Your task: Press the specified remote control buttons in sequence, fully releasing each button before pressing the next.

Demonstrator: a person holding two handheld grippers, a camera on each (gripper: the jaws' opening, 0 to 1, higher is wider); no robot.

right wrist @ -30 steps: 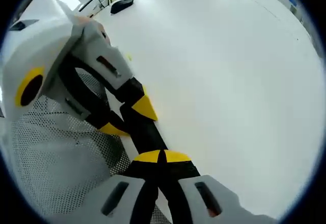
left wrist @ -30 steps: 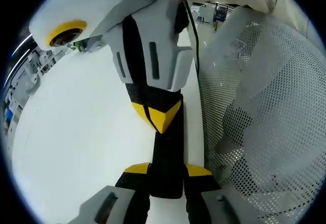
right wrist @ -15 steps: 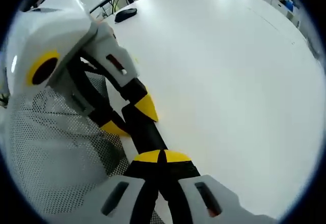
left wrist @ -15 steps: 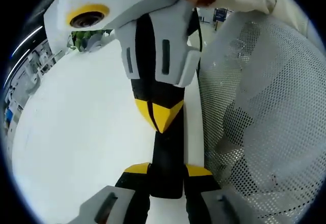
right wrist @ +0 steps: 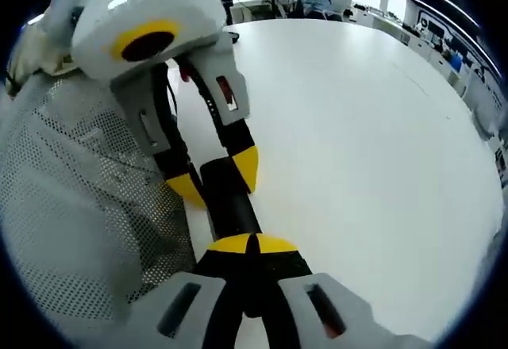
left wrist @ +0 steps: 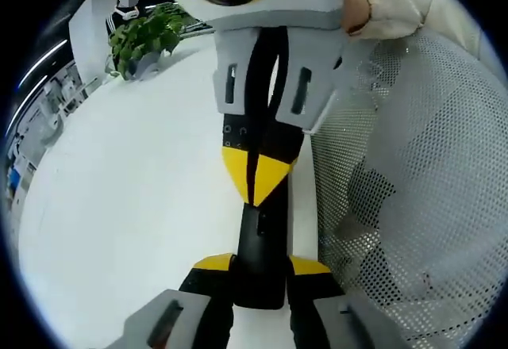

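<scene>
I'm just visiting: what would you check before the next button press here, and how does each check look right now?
1. Remote control held: ok, the left gripper is shut on its end.
2. Right gripper closed for pressing: ok, tips together over the remote.
3. Previous button fully released: cannot tell, the contact is hidden.
4. Which button lies under the tips: cannot tell, no markings readable.
5. Remote visible over the white table: ok.
6. Mesh chair back close beside: ok, not touching the remote.

Remote control [left wrist: 259,254]: smooth black plastic, slight sheen. Counter [left wrist: 119,206]: smooth, matt white. Garment [left wrist: 397,206]: perforated white mesh cloth.
</scene>
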